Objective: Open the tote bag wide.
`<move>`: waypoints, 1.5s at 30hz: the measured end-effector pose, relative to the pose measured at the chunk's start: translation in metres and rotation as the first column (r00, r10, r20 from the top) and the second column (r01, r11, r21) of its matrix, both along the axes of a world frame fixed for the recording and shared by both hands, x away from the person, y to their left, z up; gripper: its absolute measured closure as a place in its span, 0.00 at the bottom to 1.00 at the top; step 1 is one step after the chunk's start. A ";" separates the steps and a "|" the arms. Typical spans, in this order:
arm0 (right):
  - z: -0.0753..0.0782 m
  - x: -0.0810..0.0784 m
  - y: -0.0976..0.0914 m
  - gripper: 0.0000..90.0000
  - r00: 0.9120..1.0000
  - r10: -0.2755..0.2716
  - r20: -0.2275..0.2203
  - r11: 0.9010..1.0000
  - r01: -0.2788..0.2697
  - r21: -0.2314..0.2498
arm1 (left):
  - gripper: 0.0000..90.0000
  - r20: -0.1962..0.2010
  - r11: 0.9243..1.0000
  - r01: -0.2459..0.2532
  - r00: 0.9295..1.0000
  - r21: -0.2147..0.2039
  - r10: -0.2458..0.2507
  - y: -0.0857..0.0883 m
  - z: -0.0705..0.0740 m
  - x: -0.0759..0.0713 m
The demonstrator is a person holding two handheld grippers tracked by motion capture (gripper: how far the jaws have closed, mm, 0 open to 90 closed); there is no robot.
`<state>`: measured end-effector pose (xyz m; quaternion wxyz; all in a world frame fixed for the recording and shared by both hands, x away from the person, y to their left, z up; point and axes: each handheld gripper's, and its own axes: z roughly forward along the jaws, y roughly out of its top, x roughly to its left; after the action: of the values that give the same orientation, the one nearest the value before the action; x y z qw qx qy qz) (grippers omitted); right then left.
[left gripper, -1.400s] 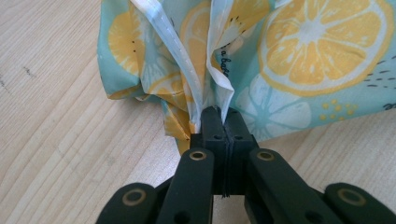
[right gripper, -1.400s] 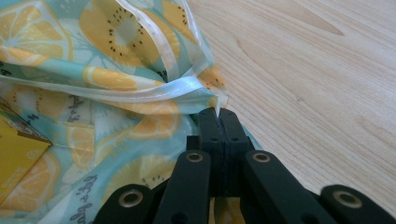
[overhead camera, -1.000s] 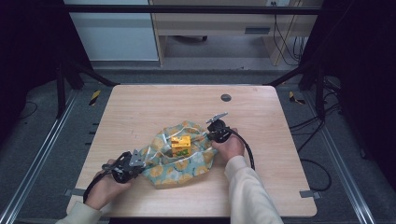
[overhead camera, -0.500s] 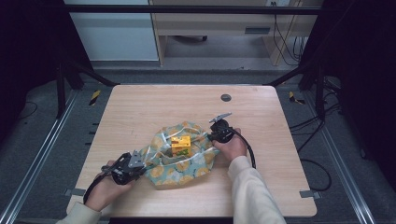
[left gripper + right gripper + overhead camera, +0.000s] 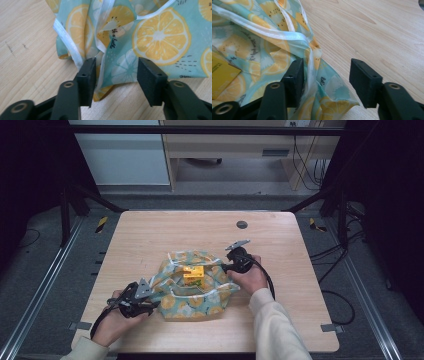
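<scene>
A teal cloth printed with lemon slices and edged in white lies bunched on the wooden table, with a small yellow box resting in its middle. My left gripper sits at the cloth's near-left corner. Its jaws have just been opening, and a fold of the cloth lies loose between them, against one pad only. My right gripper is at the cloth's right edge. Its jaws have likewise just been opening, with the cloth's hem slack beside the left pad. The yellow box lies beyond.
A round grey grommet is set in the table's far side. Dark frame posts stand at both far corners, and cables trail on the floor to the right. Bare wood surrounds the cloth on all sides.
Both grippers have gone from shut on the cloth's corners to open. The cloth has slackened and settled on the table. The hands have barely moved.
</scene>
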<state>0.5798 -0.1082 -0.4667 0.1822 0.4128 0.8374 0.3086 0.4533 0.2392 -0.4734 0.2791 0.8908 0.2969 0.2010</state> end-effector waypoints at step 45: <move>0.062 -0.070 0.000 0.12 0.997 0.039 0.064 0.993 -0.046 0.109 | 0.08 0.065 0.984 -0.070 0.995 -0.162 0.082 0.013 0.025 -0.011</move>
<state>0.5097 -0.1079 -0.4050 0.1784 0.3945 0.8215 0.3711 0.4423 0.2519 -0.4479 0.3521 0.8458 0.3357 0.2189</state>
